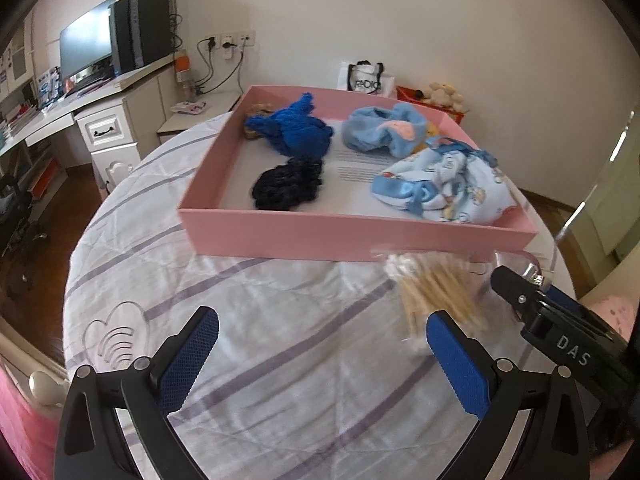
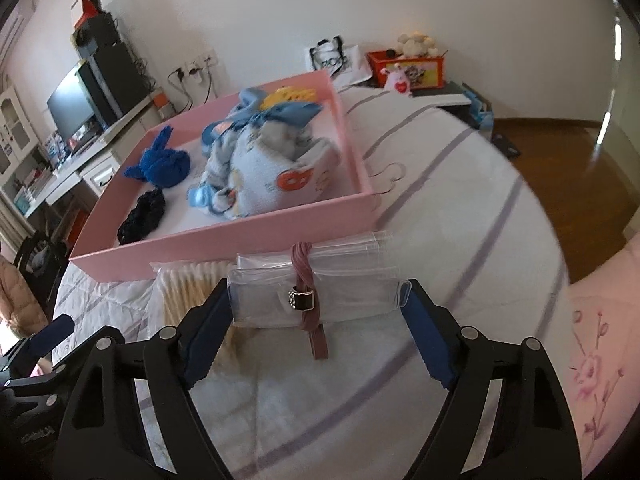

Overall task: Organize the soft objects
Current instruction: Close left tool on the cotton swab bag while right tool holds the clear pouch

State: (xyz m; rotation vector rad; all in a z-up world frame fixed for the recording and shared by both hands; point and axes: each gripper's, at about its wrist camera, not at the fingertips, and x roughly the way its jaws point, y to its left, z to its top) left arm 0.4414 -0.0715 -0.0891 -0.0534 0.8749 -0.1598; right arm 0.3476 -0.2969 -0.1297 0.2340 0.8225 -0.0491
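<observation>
My right gripper (image 2: 318, 286) is shut on a clear plastic pouch (image 2: 352, 296), one blue pad at each end. A pink band with a buckle (image 2: 302, 300) is wrapped round the pouch, which lies on the striped bedspread (image 2: 440, 220). A bag of cotton swabs (image 1: 432, 292) lies just left of it. My left gripper (image 1: 323, 314) hangs open over bare bedspread, with nothing between its fingers. Behind both stands the pink box (image 1: 320, 236), holding a blue knitted piece (image 1: 296, 128), a dark knitted piece (image 1: 288, 186), a light blue fleece item (image 1: 380, 130) and a patterned baby cloth (image 1: 448, 188).
A desk with a monitor (image 1: 86, 46) and drawers (image 1: 106, 132) stands to the left of the bed. A red box with plush toys (image 2: 408, 64) sits by the far wall. Wooden floor (image 2: 560, 160) lies beyond the bed's right edge. Pink flowered fabric (image 2: 592, 340) is at the right.
</observation>
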